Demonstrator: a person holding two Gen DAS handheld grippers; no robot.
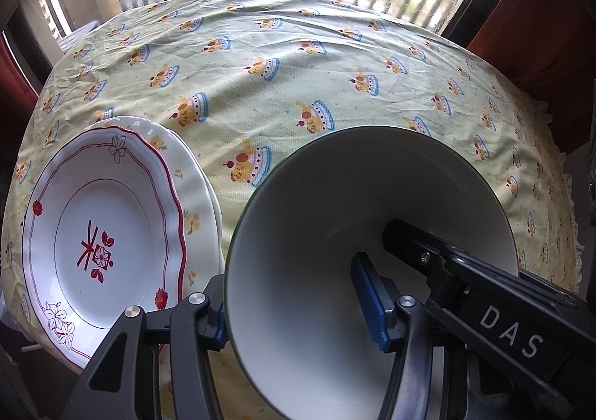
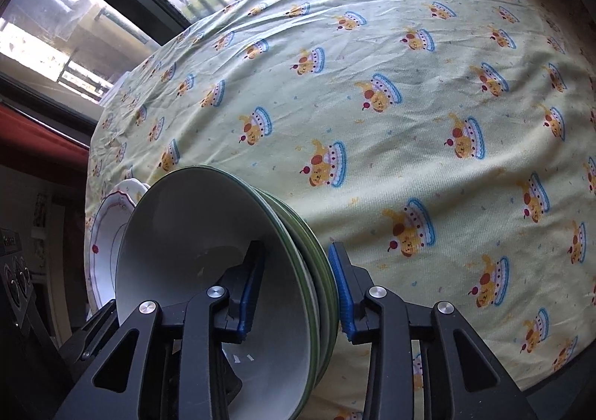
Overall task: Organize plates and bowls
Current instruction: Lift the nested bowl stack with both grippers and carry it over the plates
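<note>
My left gripper straddled the bowl stack's rim beside the red-rimmed plate on the worktop; my right gripper straddled the opposite rim to steady it; neither grip clearly clamped.

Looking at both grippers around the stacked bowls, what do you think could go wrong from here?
1. The right gripper straddles the rims of several nested green-rimmed bowls; its outer pad does not look seated, so a lift might take only some bowls.
2. The left gripper straddles the opposite wall; uneven pulls could tilt or separate the stack.
3. The red-patterned plate lies close beside the bowls, on another plate near the tablecloth edge, and could get knocked.
</note>
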